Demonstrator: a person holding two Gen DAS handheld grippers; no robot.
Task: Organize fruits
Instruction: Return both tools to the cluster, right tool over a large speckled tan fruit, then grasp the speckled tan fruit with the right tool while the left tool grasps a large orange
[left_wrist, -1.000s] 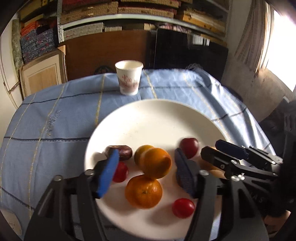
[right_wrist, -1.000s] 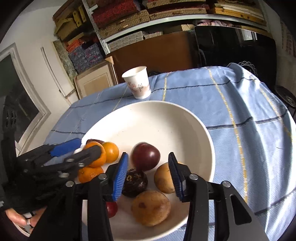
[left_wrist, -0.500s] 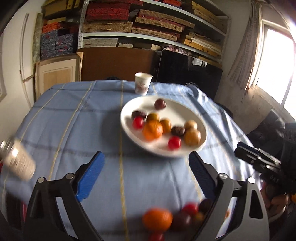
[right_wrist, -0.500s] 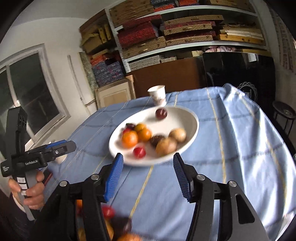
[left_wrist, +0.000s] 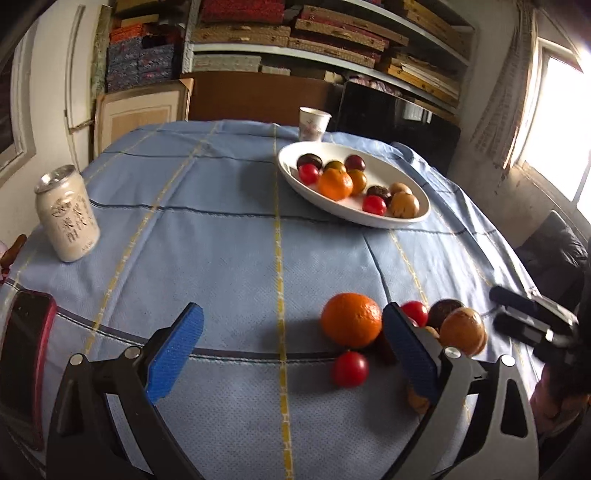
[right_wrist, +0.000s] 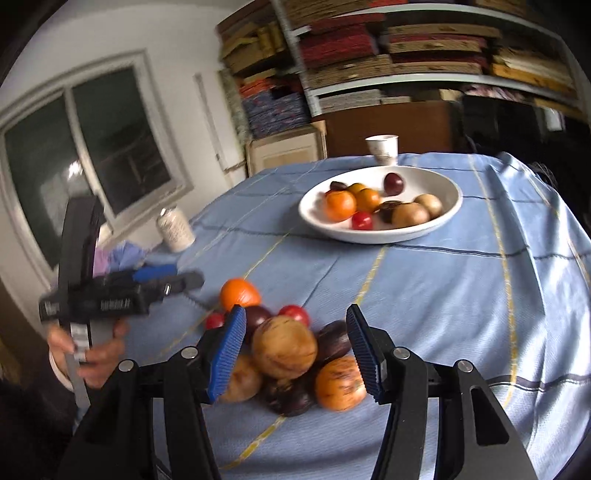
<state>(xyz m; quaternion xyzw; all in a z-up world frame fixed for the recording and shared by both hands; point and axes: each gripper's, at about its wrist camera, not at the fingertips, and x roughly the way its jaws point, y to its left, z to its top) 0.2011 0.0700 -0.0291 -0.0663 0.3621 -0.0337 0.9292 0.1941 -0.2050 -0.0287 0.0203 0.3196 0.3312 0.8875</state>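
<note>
The white plate of fruit lies at one o'clock, long axis running upper left to lower right. Loose fruits cluster nearby. The left gripper is opening wide, empty; the right gripper stands half-open over them. Only the left view shows the can clearly.

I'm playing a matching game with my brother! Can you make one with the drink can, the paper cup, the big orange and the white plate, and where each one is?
Things:
1. drink can
2. paper cup
3. big orange
4. white plate

Places:
A. loose on the blue cloth, in the near pile of fruit
B. just behind the plate, at the far edge of the table
C. standing alone near the left edge of the table
D. far part of the table, with fruit on it

Pairs: 1-C, 2-B, 3-A, 4-D
</note>
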